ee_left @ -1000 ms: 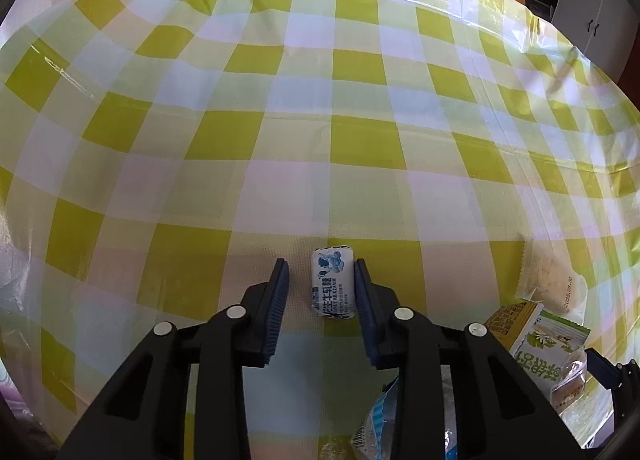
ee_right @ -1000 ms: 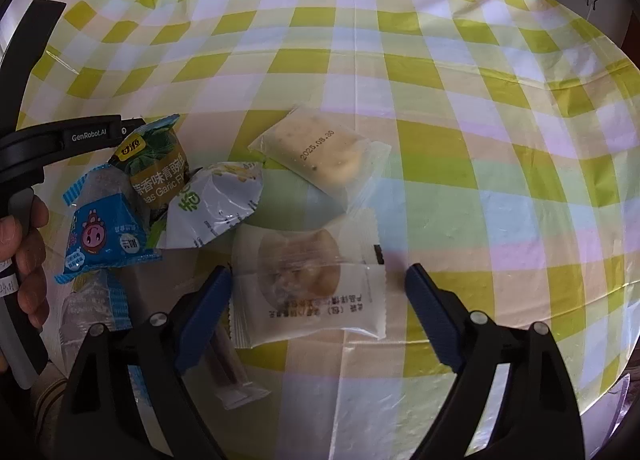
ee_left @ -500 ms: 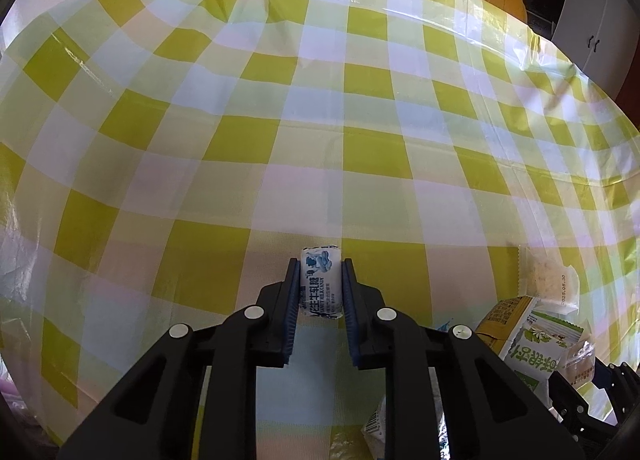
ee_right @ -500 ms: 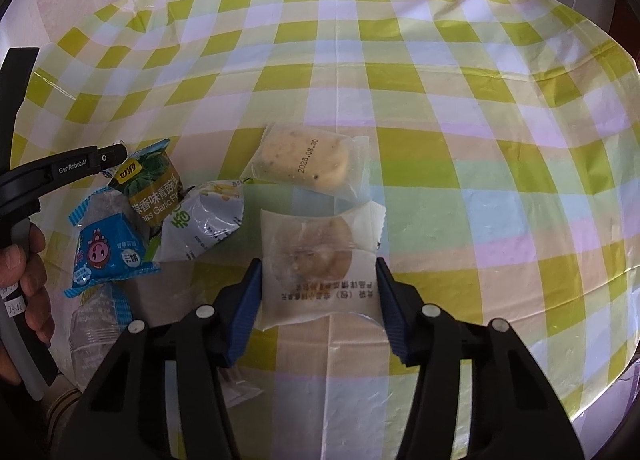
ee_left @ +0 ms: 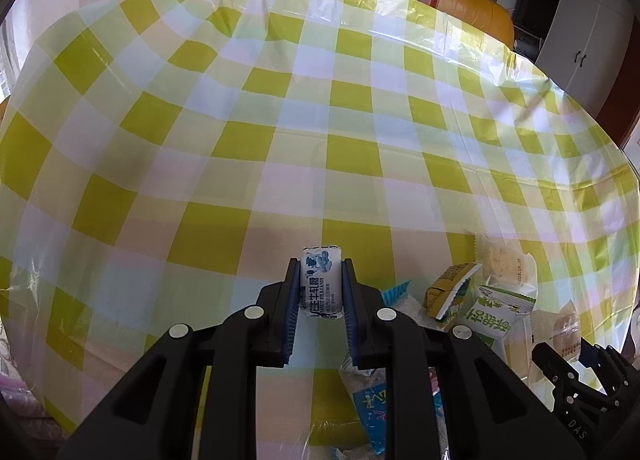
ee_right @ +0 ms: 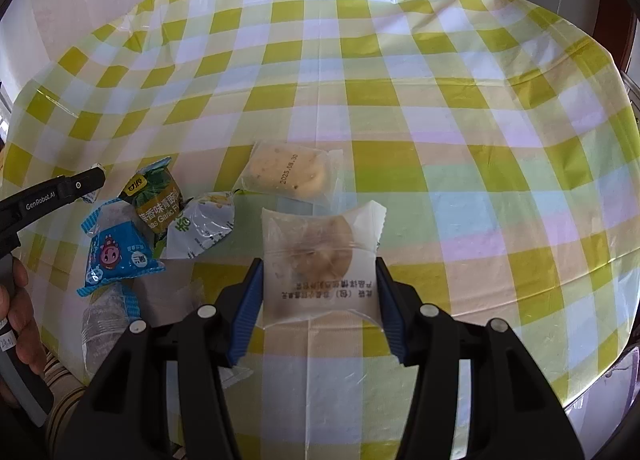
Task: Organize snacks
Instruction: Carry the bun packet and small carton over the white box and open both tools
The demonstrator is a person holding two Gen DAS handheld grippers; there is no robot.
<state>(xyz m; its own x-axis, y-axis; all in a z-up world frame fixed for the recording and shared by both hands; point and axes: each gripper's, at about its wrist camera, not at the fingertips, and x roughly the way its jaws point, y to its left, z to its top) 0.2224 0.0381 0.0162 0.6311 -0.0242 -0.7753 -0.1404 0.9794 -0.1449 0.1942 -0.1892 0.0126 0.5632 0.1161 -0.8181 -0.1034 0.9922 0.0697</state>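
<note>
the checked worktop (ee_right: 400, 100) carries a snack pile near its left edge. the right hand-held gripper (ee_right: 318, 296) clamps a clear pastry packet (ee_right: 320, 260); the left hand-held gripper (ee_left: 320, 292) pinches a small milk candy (ee_left: 322, 284), both lifted.

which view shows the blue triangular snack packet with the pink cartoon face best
The right wrist view: the blue triangular snack packet with the pink cartoon face lies fully visible, face up. In the left wrist view only part of a blue packet shows behind the left hand-held gripper; whether it is the same one is unclear.
</note>
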